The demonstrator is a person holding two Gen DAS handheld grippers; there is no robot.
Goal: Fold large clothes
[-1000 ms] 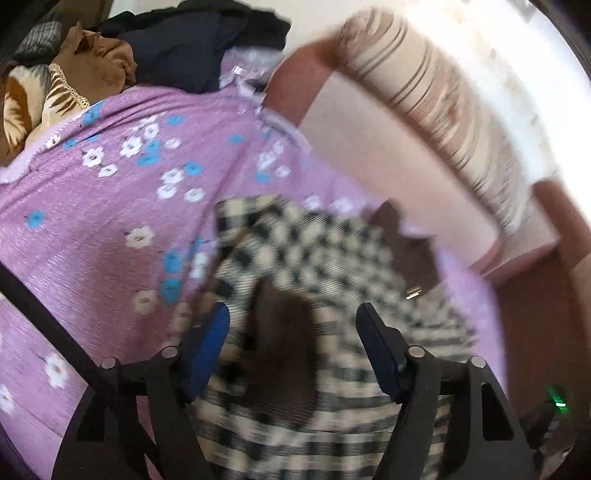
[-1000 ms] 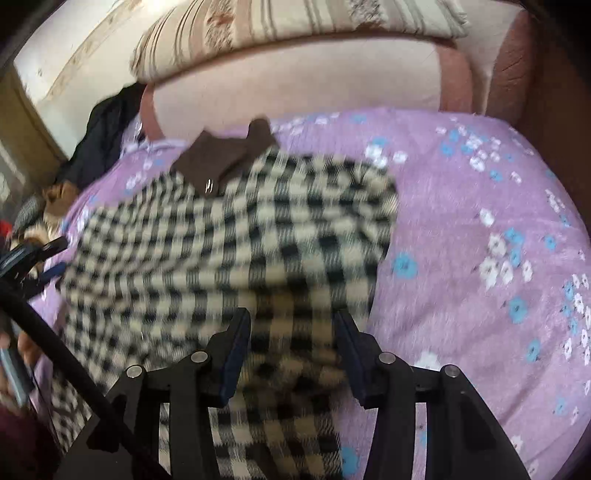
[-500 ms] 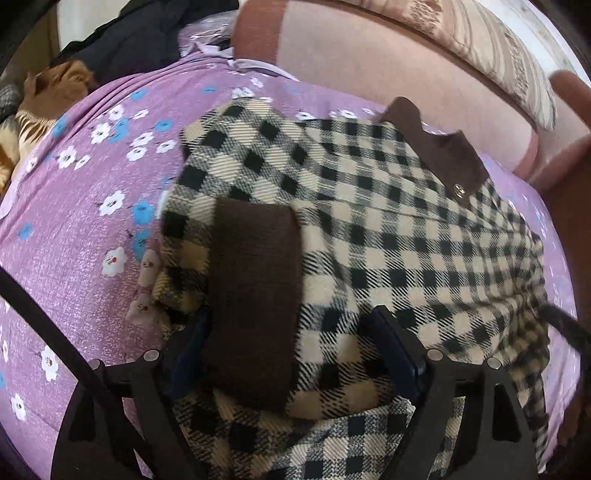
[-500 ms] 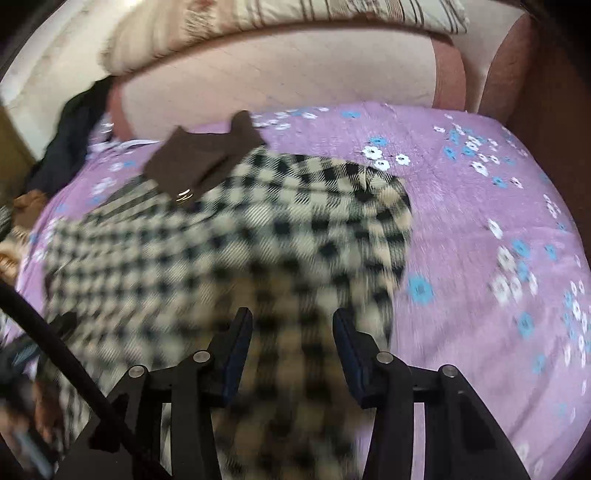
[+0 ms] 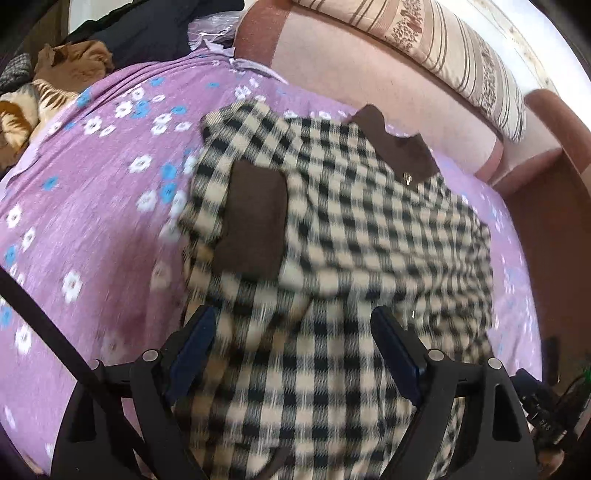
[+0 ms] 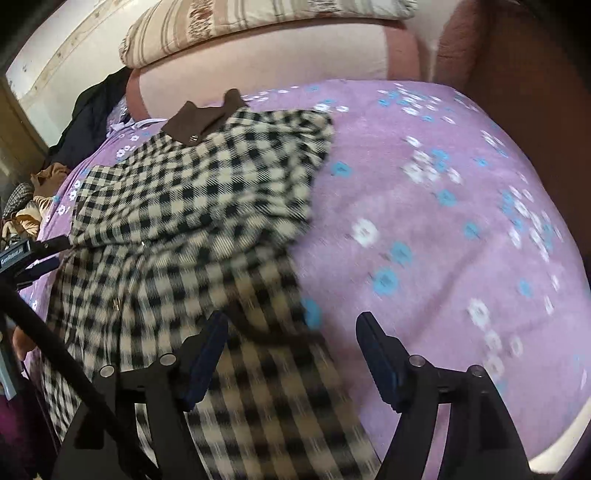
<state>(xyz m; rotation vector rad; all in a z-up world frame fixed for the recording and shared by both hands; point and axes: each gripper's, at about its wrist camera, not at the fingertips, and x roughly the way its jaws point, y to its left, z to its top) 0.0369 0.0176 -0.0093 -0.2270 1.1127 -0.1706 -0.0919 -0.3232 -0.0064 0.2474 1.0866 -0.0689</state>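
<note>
While the checked coat [image 5: 369, 229] lies spread on the purple bed cover [image 5: 74, 229], both hand-held grippers hang over its near part with jaws apart.

Brown collar [image 5: 399, 151] points to the far sofa back [image 5: 369, 74]; a brown cuff [image 5: 255, 225] lies folded onto the coat's left side. Left hand-held gripper [image 5: 291, 347] is spread wide above the cloth, pinching nothing. Right hand-held gripper [image 6: 291, 350], its jaws just opened, straddles the coat's right edge, gripping nothing. Striped cushion [image 6: 229, 26] tops the sofa back; other clothes [image 5: 55, 74] are piled far left.
</note>
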